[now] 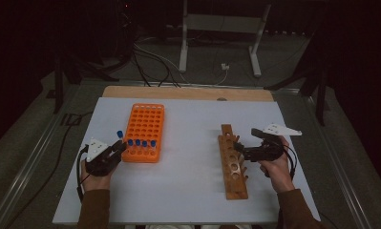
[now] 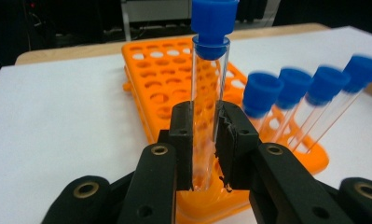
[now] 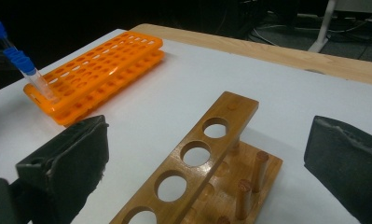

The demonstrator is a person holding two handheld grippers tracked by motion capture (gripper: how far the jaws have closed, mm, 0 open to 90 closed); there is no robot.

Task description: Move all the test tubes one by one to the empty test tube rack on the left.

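The white tabletop (image 1: 188, 186) carries everything, and the orange rack (image 1: 144, 132) serves as the landmark. From the high view the rack lies flat, long axis running away from the person, with four blue-capped tubes (image 1: 141, 144) standing in its near row. Well to the right of the rack lies a wooden rack (image 1: 233, 161), also lengthwise; the right gripper view shows its round holes and upright pegs (image 3: 260, 169), detail the high view blurs.

The left gripper (image 1: 112, 151) sits just beside the rack's near left corner. The left gripper view shows its fingers (image 2: 183, 140) clenched on a clear tube (image 2: 207, 112) with a blue cap (image 2: 214, 18), held upright over the rack's near edge; whether the tube's bottom touches the rack cannot be told. In the high view that tube is little more than a blue dot left of the rack.

The right gripper (image 1: 248, 151) hovers at the wooden rack, far right of the orange one. The right gripper view shows its fingers (image 3: 76, 158) spread wide apart, grasping nothing, with the wooden rack between them.
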